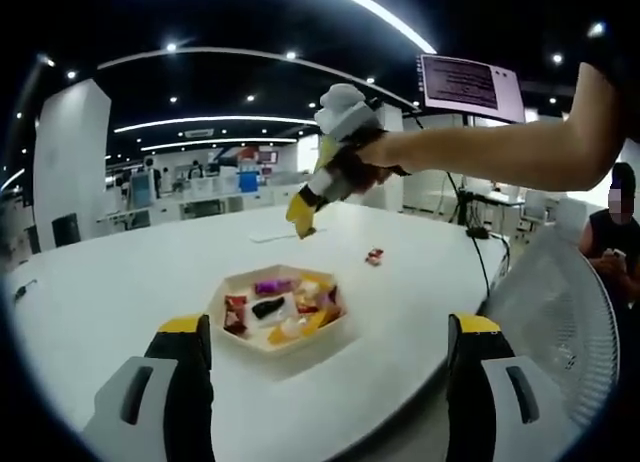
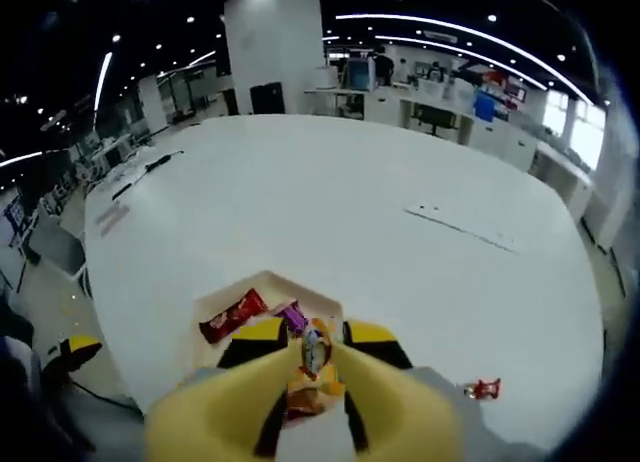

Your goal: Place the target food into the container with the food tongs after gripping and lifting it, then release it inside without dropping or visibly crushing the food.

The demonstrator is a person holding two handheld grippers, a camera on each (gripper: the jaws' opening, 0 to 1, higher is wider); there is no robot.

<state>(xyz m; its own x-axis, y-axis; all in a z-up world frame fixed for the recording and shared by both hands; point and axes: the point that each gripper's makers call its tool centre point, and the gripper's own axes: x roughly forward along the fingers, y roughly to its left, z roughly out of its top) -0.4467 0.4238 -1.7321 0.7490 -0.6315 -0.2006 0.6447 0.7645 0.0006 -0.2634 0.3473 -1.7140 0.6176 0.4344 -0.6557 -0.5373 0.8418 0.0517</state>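
A white hexagonal container (image 1: 222,294) holding several wrapped snacks sits on the white table. My left gripper (image 1: 330,325) hangs in front of it, jaws wide apart and empty. A person's hand holds my right gripper (image 1: 338,162) in the air above and behind the container, with yellow food tongs (image 1: 301,215) pointing down. In the right gripper view, my right gripper (image 2: 315,334) is shut on the tongs (image 2: 372,387). The tong tips pinch a small orange and silver wrapped snack (image 2: 315,353) over the container (image 2: 262,285). A red snack (image 2: 232,318) and a purple one (image 2: 293,312) lie inside.
A loose red snack (image 1: 374,255) (image 2: 485,388) lies on the table beyond the container. A white fan (image 1: 555,317) stands at the table's right edge, with a cable (image 1: 478,244) and a monitor (image 1: 470,82) behind it. A person (image 1: 612,237) sits at far right.
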